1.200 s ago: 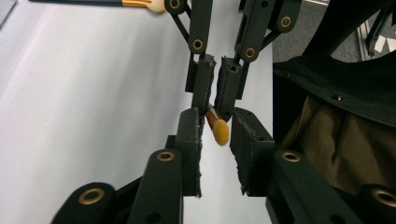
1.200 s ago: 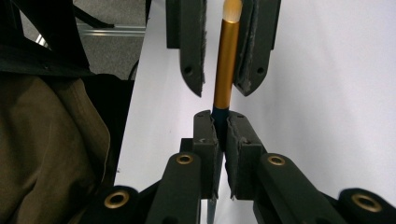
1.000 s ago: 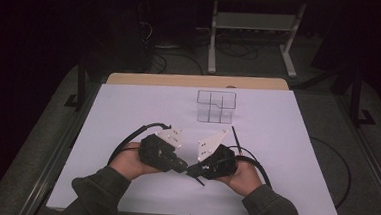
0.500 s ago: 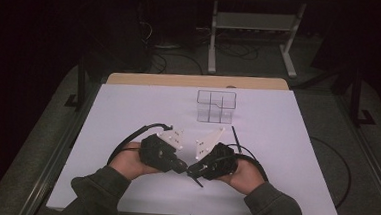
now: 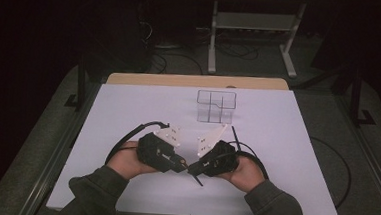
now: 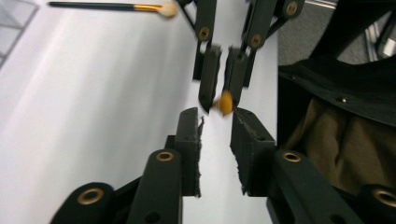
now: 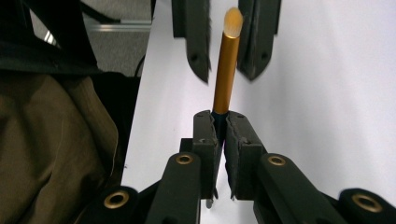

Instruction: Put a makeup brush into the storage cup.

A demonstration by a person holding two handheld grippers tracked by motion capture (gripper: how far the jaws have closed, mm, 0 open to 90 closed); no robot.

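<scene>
My right gripper (image 7: pixel 219 122) is shut on a makeup brush (image 7: pixel 225 74) with a gold ferrule and a cream tip. The brush points at my left gripper (image 6: pixel 217 122), which stands open, and the tip (image 6: pixel 225 102) sits just at the mouth of its jaws. In the high view the two grippers face each other nose to nose at the table's near middle, left gripper (image 5: pixel 181 163) and right gripper (image 5: pixel 193 169). The brush's black handle (image 5: pixel 198 179) sticks out toward the near edge. A second brush (image 6: pixel 107 6) lies loose on the table beyond the right gripper.
A clear acrylic organizer (image 5: pixel 216 106) with several compartments stands at the table's far middle. The white table (image 5: pixel 295 159) has a wooden strip along its far edge. Cables loop from both grippers. Olive sleeves reach in from the near edge.
</scene>
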